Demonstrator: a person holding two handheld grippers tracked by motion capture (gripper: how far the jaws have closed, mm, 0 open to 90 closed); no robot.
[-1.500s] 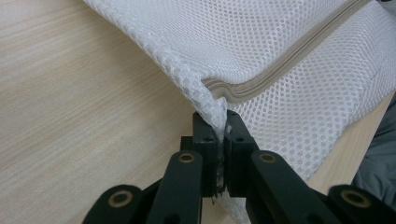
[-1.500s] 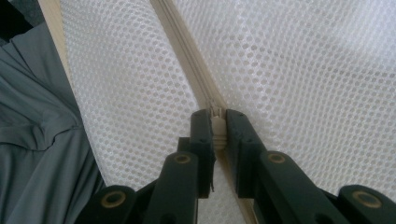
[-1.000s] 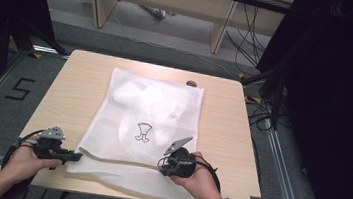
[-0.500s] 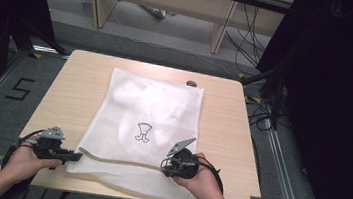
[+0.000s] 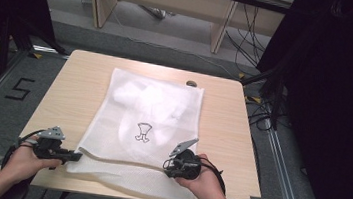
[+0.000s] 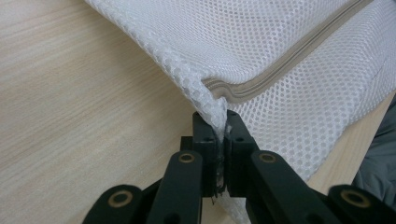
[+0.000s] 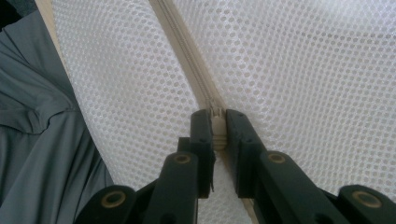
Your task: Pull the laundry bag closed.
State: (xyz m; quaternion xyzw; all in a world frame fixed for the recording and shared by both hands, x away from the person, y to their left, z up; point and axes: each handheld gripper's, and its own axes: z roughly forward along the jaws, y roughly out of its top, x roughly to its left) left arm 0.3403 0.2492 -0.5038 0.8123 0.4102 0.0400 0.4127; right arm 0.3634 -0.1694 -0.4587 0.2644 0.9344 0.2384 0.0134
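Observation:
A white mesh laundry bag [image 5: 149, 121] with pale clothing inside lies flat on the wooden table [image 5: 80, 83]. A beige zipper [image 6: 285, 60] runs along its near edge. My left gripper [image 5: 76, 156] is shut on the bag's near left corner [image 6: 212, 116], by the zipper's end. My right gripper [image 5: 167, 167] is shut on the beige zipper pull [image 7: 217, 128], partway along the zipper track [image 7: 180, 44] toward the right. A hand holds each gripper at the table's front edge.
A small dark object [image 5: 191, 83] lies on the table just past the bag's far right corner. Desk legs and cables stand on the floor beyond the table. A dark curtain hangs at the right. A grey garment [image 7: 42, 140] on the person's lap sits below the table edge.

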